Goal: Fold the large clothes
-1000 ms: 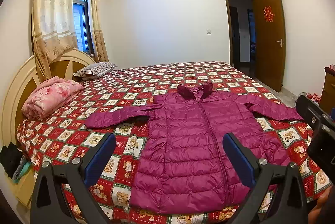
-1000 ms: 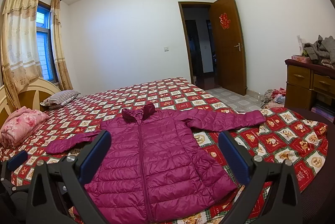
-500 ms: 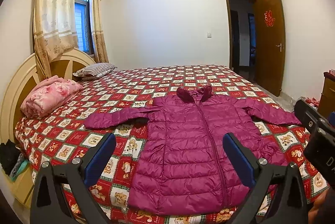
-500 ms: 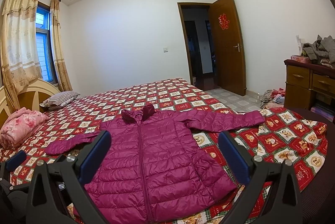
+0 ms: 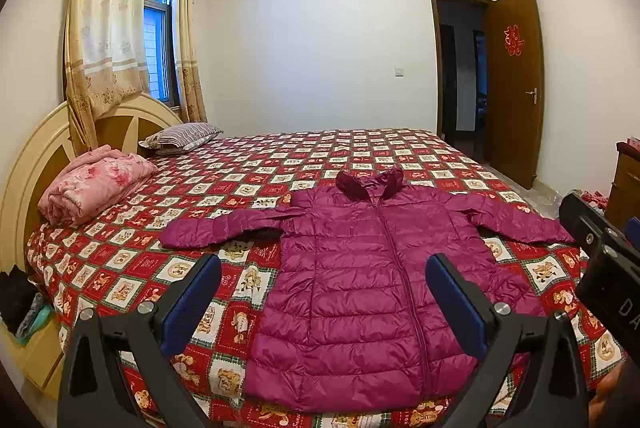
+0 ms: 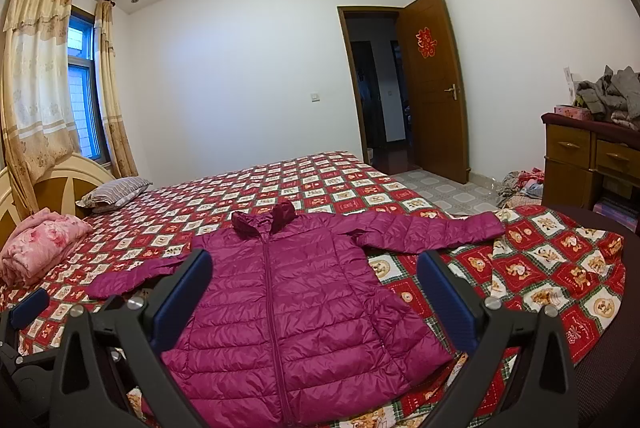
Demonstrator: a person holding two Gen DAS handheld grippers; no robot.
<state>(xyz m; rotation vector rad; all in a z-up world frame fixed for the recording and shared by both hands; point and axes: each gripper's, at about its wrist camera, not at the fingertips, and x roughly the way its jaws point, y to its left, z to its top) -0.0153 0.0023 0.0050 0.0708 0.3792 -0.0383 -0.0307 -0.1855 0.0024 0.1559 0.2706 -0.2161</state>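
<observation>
A magenta quilted puffer jacket (image 5: 372, 280) lies flat and zipped on the bed, collar to the far side, both sleeves spread out sideways; it also shows in the right wrist view (image 6: 296, 292). My left gripper (image 5: 323, 302) is open and empty, held above the jacket's near hem. My right gripper (image 6: 314, 298) is open and empty, also above the near part of the jacket. The right gripper's body (image 5: 600, 260) shows at the right edge of the left wrist view. One blue finger of the left gripper (image 6: 28, 306) shows at the right wrist view's left edge.
The bed (image 5: 360, 156) has a red checked bear-print cover. A folded pink quilt (image 5: 96, 184) and a striped pillow (image 5: 180, 138) lie by the headboard. A wooden dresser (image 6: 588, 156) with piled clothes stands right. The door (image 6: 432, 84) is open.
Both grippers have tilted slightly upward and drawn back a little, so the jacket sits lower in both views. The jacket has not moved and both grippers stay open.
</observation>
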